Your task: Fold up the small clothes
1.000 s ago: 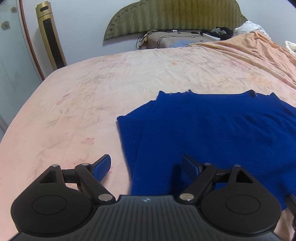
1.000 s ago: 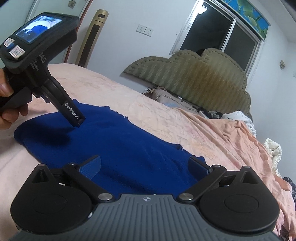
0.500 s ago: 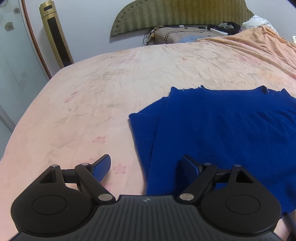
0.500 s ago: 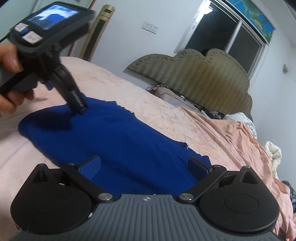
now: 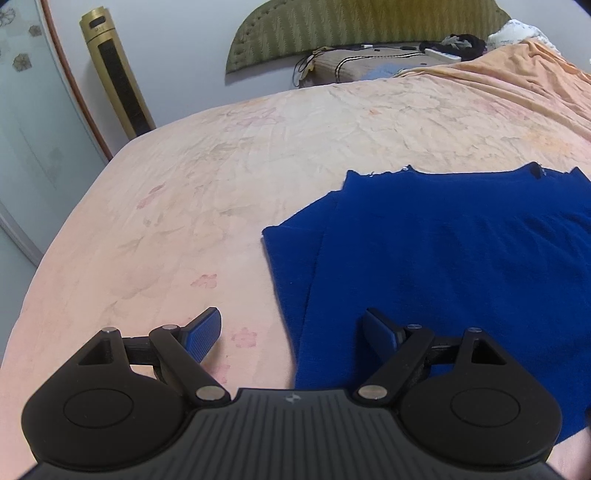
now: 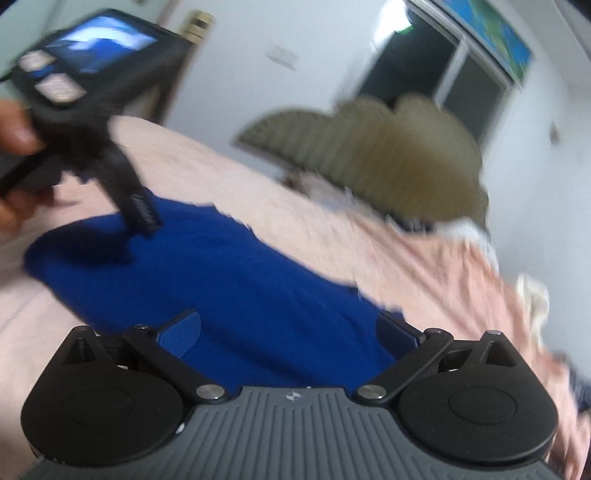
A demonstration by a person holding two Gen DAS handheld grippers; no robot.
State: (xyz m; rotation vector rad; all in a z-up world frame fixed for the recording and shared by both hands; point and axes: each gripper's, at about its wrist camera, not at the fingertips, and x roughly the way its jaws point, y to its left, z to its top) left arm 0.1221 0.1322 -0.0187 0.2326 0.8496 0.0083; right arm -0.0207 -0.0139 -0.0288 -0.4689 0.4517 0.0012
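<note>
A dark blue garment (image 5: 443,258) lies flat on the pink bedsheet (image 5: 184,203), with one side folded over along its left edge. It also shows in the blurred right wrist view (image 6: 207,273). My left gripper (image 5: 293,332) is open and empty, hovering above the garment's near left edge. My right gripper (image 6: 290,328) is open and empty above the garment's other end. The left gripper's body, held by a hand (image 6: 14,129), shows in the right wrist view above the garment's far end.
A green headboard (image 5: 369,29) and a pillow with cables and small items (image 5: 369,62) are at the bed's far end. An orange blanket (image 5: 517,81) lies at the right. A gold tower fan (image 5: 118,74) stands by the wall beside a glass door (image 5: 33,129).
My left gripper has drifted left and back, so the garment sits further right in its view. My right gripper is moving fast; its view is now blurred and tilted. Both stay open.
</note>
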